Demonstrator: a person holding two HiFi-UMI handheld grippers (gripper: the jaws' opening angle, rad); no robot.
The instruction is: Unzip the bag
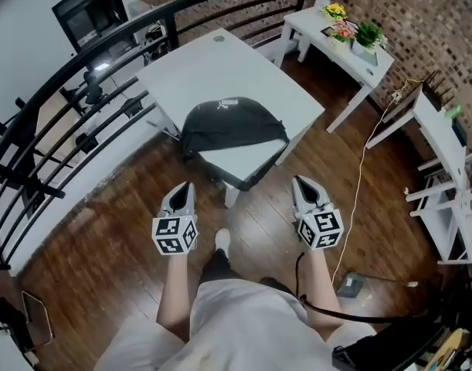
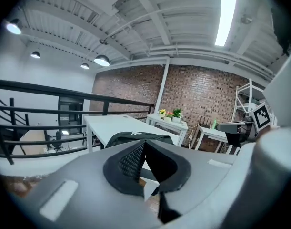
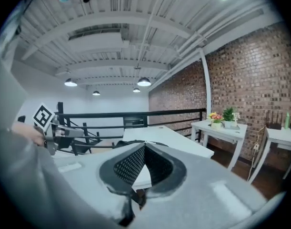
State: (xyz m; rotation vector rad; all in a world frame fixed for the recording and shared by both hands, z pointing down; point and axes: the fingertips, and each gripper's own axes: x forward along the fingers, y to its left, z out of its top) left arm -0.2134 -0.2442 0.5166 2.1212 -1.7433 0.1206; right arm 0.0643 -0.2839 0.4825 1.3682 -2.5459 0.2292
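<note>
Starting from the head view, looking steeply down. Picking out the black bag (image 1: 232, 126) straight ahead at twelve o'clock, slumped on the near end of the white counter (image 1: 220, 60), small white logo on top. Can't tell from here how the zip lies. Finding the left claw (image 1: 185, 185) at seven o'clock from the bag and the right claw (image 1: 301, 182) at five o'clock, both pointed forward over the wooden floor (image 1: 104, 230), both well apart from the bag and touching nothing. Noting a white shoe (image 1: 222, 240) between them. Off at two o'clock, a white side table (image 1: 340, 45) with potted flowers (image 1: 345, 28) by the brick wall; round at ten o'clock, a black railing (image 1: 66, 91).

Over to the left gripper view. Pads pressed tip to tip, left claw (image 2: 144, 142) closed with nothing between. Just past the tips at twelve o'clock, the bag (image 2: 131, 136) on the counter (image 2: 112, 124), well clear. At three o'clock, the other claw's marker cube (image 2: 262, 116).

Now the right gripper view. Same story: right claw (image 3: 144, 144) closed up tight, empty. Only a dark sliver of bag (image 3: 122, 144) at eleven o'clock behind the tips, counter (image 3: 176, 141) stretching away beyond. At three o'clock, the side table (image 3: 221, 127); at nine o'clock, the left claw's marker cube (image 3: 43, 116).
</note>
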